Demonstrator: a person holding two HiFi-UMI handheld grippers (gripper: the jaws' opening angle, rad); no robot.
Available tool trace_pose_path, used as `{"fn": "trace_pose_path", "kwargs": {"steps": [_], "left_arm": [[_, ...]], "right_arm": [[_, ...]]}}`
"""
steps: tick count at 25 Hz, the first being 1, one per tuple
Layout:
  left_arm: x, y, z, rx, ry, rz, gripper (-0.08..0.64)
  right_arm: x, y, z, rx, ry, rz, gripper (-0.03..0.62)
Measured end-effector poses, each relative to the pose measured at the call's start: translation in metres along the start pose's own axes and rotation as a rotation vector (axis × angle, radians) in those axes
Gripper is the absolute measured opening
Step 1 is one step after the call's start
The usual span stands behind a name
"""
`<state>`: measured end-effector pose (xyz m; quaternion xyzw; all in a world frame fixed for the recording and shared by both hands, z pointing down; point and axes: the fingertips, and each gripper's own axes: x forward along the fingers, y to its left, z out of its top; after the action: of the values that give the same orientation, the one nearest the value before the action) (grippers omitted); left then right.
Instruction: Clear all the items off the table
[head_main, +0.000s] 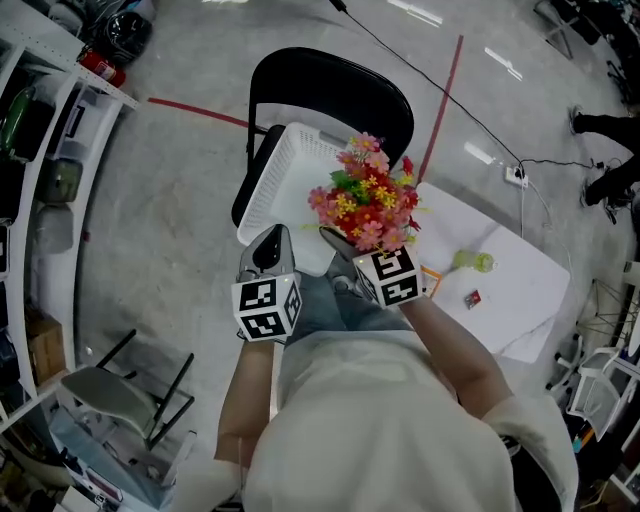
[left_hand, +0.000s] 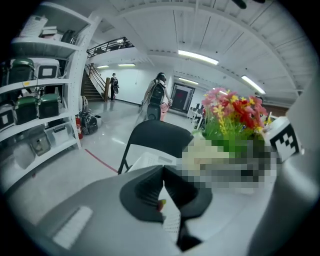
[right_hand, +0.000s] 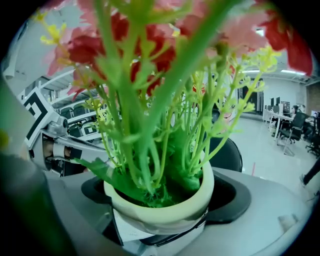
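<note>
The right gripper (head_main: 338, 243) has its fingers closed around a pale green pot (right_hand: 165, 202) of artificial flowers (head_main: 368, 198), red, pink and yellow on green stems. In the right gripper view the pot sits upright between the two fingers, touching both. From the head view the flowers hang over the right edge of a white perforated basket (head_main: 285, 170), which rests tilted on the seat of a black folding chair (head_main: 330, 85). The left gripper (head_main: 270, 242) is at the basket's near edge, just left of the right gripper. In the left gripper view its fingers (left_hand: 150, 192) are pressed together on a thin white perforated strip, the basket's rim as far as can be made out. To the right of the chair stands the white desk (head_main: 520, 300). It carries a small yellow-green item (head_main: 472, 262) and, nearer, a small red item (head_main: 472, 298), both too small to identify. White shelves (head_main: 40, 150) line the left side of the room.
</note>
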<state>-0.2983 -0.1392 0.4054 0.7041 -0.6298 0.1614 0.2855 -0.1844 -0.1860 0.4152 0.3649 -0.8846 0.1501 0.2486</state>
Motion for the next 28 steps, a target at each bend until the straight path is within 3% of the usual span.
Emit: {"fn": "trace_pose_path", "kwargs": {"steps": [15, 28], "left_arm": [[0.07, 0.024, -0.002, 0.023, 0.081, -0.105, 0.008], [0.109, 0.064, -0.018, 0.009, 0.116, -0.108, 0.008]], "right_arm": [[0.069, -0.011, -0.011, 0.057, 0.053, -0.08, 0.529], [0.132, -0.01, -0.027, 0.09, 0.075, -0.12, 0.529]]}}
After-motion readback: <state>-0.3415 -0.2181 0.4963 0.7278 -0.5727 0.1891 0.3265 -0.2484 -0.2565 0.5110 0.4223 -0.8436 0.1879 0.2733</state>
